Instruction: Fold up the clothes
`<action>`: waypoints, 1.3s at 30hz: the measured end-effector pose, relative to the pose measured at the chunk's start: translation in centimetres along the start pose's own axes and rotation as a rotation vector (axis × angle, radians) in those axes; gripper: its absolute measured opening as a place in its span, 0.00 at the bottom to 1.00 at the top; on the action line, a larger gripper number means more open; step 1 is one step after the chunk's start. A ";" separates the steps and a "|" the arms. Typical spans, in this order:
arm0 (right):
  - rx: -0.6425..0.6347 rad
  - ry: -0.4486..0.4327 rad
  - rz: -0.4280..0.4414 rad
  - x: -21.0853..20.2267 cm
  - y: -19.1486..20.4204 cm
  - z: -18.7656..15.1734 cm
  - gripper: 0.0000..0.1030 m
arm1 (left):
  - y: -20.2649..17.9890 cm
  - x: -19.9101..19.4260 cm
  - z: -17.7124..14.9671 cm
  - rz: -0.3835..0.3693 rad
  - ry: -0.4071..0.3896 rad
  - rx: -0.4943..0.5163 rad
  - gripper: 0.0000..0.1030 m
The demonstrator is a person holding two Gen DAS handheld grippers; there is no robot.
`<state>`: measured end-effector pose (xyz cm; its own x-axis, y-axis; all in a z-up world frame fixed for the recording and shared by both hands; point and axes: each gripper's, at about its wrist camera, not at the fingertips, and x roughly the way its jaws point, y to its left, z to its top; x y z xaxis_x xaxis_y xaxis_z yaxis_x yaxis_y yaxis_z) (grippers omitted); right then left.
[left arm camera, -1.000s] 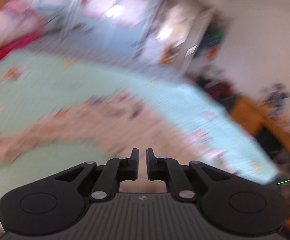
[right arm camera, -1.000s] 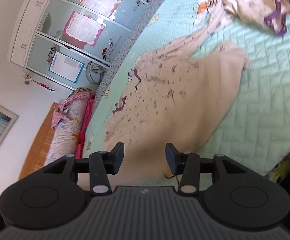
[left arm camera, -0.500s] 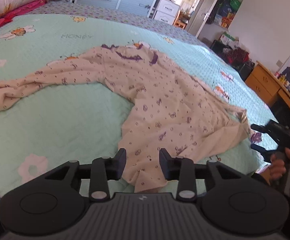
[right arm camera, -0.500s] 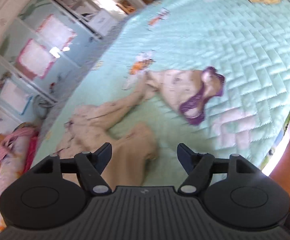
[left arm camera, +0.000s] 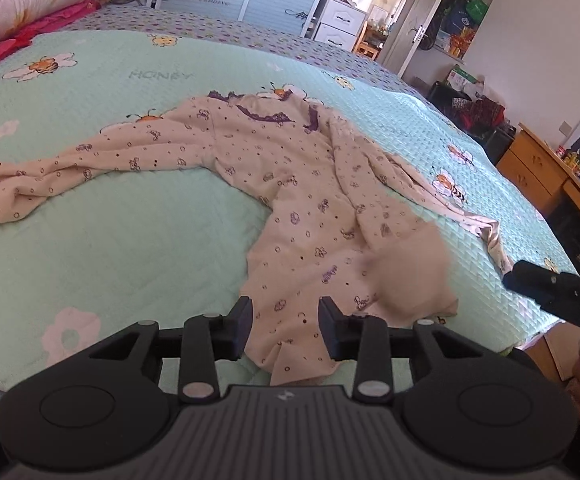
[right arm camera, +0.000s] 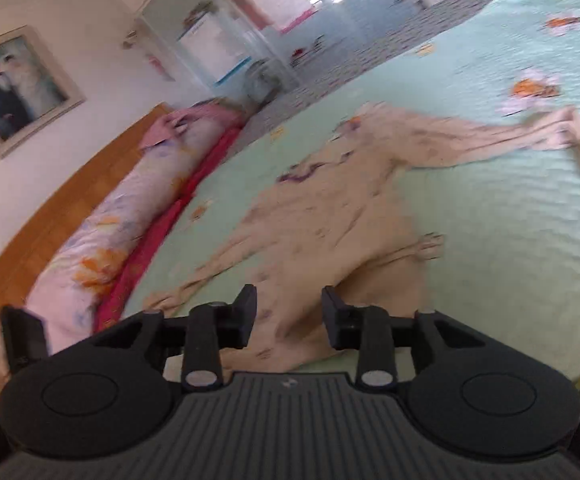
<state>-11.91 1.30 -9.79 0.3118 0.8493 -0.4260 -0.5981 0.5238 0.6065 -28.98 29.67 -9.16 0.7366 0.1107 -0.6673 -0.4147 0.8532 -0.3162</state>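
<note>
Left wrist view: cream pajama top [left arm camera: 290, 200] spread on the mint quilt [left arm camera: 109, 240], purple-trimmed collar away from the camera, one sleeve [left arm camera: 49, 176] trailing far off to the left, the other sleeve [left arm camera: 422, 188] lying toward the quilt's right edge. Left gripper [left arm camera: 285, 328] low over the near hem, jaws partly apart, hem corner lying between them but not pinched, no pad pressing cloth. Blurred flap of hem [left arm camera: 406, 276] caught mid-fall just right of it, so that corner probably not settled.

Right wrist view: heavily smeared, right gripper [right arm camera: 289, 322] aimed at the garment's near edge [right arm camera: 290, 344], jaws closing, cloth seen between them, no contact made out through the blur.

Risks from here:
- Closing on a bunched hem: likely two layers or a crumpled wad caught instead of one clean corner, giving a crooked fold.
- Quilt pinched along with the fabric, given how low the left jaws sit, dragging the cover when lifted.
- Uneven pull between the two sides, skewing the body and twisting the long left sleeve further.
- Near hem close to the quilt's edge: a slipped grip could let it slide off.
</note>
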 end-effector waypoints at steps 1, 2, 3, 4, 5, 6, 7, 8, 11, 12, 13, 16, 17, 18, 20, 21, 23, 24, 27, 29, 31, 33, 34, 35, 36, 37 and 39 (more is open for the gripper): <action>0.027 -0.041 -0.028 -0.6 -1.1 0.6 0.38 | 0.0 0.1 -0.1 -0.002 0.004 -0.001 0.37; 0.054 -0.081 -0.055 -1.2 -2.2 1.2 0.39 | 0.0 0.1 -0.2 -0.004 0.007 -0.003 0.37; 0.059 -0.108 -0.068 -1.6 -3.0 2.0 0.40 | 0.0 0.2 -0.3 -0.007 0.011 -0.004 0.38; 0.031 -0.121 -0.085 -1.7 -3.2 2.7 0.44 | 0.0 0.3 -0.4 -0.006 0.015 -0.006 0.38; -0.011 -0.119 -0.103 -1.5 -3.2 3.3 0.46 | 0.0 0.5 -0.4 -0.006 0.019 -0.008 0.38; -0.056 -0.096 -0.112 -0.8 -2.8 4.0 0.47 | -0.1 0.6 -0.4 -0.006 0.022 -0.010 0.38; -0.096 -0.067 -0.109 0.2 -2.6 4.6 0.48 | -0.1 0.7 -0.5 -0.006 0.024 -0.010 0.38; -0.140 -0.036 -0.104 1.6 -1.9 4.8 0.49 | -0.2 0.7 -0.5 -0.003 0.027 -0.007 0.38; -0.343 0.047 -0.092 5.3 0.5 4.8 0.51 | -0.4 0.7 -0.7 0.009 0.036 0.002 0.39; -0.431 0.076 -0.089 6.4 1.5 4.7 0.51 | -0.4 0.6 -0.8 0.017 0.037 0.003 0.39; -0.551 0.109 -0.093 7.7 2.9 4.2 0.51 | -0.4 0.5 -0.8 0.024 0.038 0.004 0.40; -1.023 0.210 -0.129 10.5 6.7 1.8 0.51 | -0.3 0.4 -0.9 0.048 0.044 -0.002 0.43; -1.186 0.245 -0.141 11.4 7.8 1.0 0.51 | -0.2 0.5 -0.9 0.056 0.048 -0.004 0.43; -1.321 0.291 -0.147 12.1 8.2 0.4 0.51 | -0.2 0.6 -0.9 0.061 0.054 -0.006 0.43; -1.464 0.393 -0.110 13.3 8.2 0.2 0.52 | -0.3 0.9 -1.0 0.067 0.066 -0.005 0.44; -1.506 0.433 -0.084 13.8 8.2 0.4 0.52 | -0.4 1.0 -1.1 0.066 0.072 -0.002 0.44; -1.589 0.513 -0.029 14.8 8.1 0.6 0.52 | -0.7 1.2 -1.3 0.063 0.084 0.004 0.45; -1.630 0.554 -0.001 15.3 8.0 0.8 0.52 | -0.7 1.3 -1.4 0.063 0.091 0.005 0.46; -1.661 0.686 -0.020 16.7 7.5 0.2 0.43 | -0.7 1.4 -1.7 0.064 0.102 0.004 0.46; -1.652 0.717 -0.068 16.6 7.5 -0.3 0.19 | -0.5 1.2 -1.7 0.063 0.097 -0.002 0.47; -1.600 0.644 -0.114 14.6 8.0 -0.5 0.03 | 0.0 1.1 -1.7 0.053 0.086 -0.023 0.52; -1.533 0.562 -0.171 12.2 8.2 -1.0 0.03 | 0.5 1.3 -1.7 0.042 0.085 -0.048 0.52; -1.473 0.559 -0.179 10.8 8.2 -1.4 0.01 | 0.7 1.6 -1.8 0.032 0.091 -0.064 0.52; -1.412 0.556 -0.187 9.4 8.1 -1.7 0.01 | 0.9 1.7 -1.9 0.022 0.094 -0.076 0.52; -1.347 0.556 -0.174 7.9 8.2 -2.3 0.00 | 1.0 1.9 -2.1 0.012 0.097 -0.088 0.52; -1.282 0.555 -0.162 6.5 8.3 -2.8 0.00 | 1.0 1.9 -2.2 0.002 0.097 -0.091 0.52; -1.168 0.555 -0.112 3.9 9.2 -3.8 0.00 | 0.9 1.8 -2.3 -0.012 0.093 -0.094 0.52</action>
<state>-19.02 9.13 -8.44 0.2240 0.5173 -0.8260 -0.9624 -0.0161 -0.2711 -29.28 29.49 -12.17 0.6908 0.0486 -0.7214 -0.4574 0.8022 -0.3839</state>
